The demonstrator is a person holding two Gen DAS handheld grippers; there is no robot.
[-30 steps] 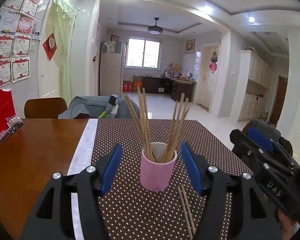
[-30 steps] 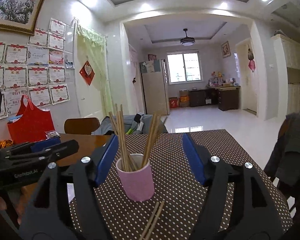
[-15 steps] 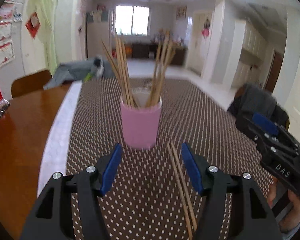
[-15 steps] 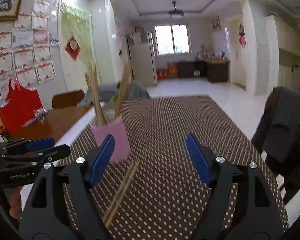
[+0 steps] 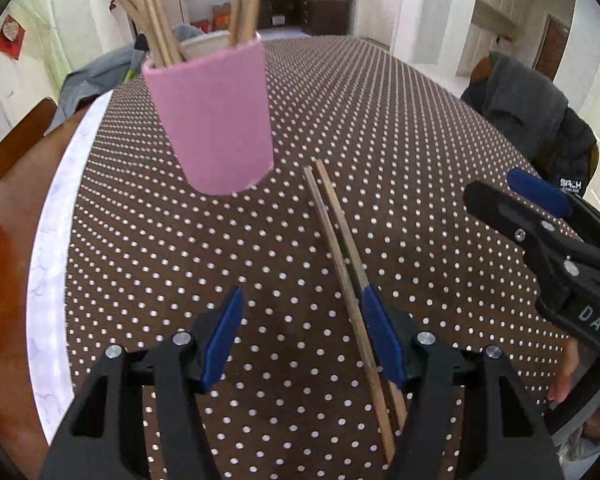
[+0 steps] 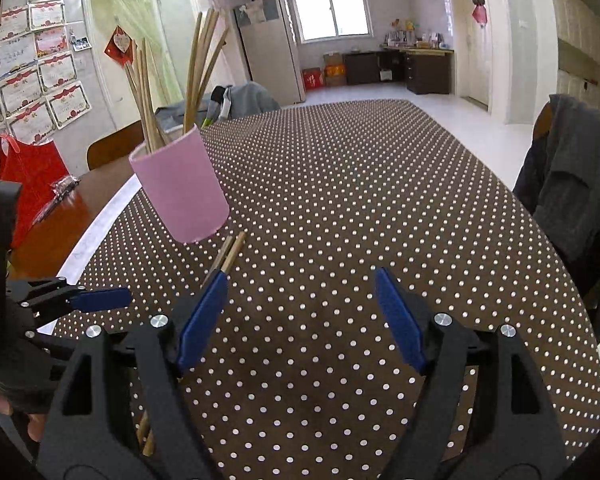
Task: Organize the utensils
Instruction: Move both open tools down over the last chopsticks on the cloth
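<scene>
Chopsticks (image 5: 342, 248) flat, tips toward pink cup (image 5: 212, 116) | left gripper (image 5: 300, 330), right gripper (image 6: 300, 312) spread, empty

Pink cup (image 5: 210, 116) upright, holding wooden chopsticks (image 6: 198, 76); loose chopstick pair (image 5: 346, 268) lying flat just beside it
</scene>
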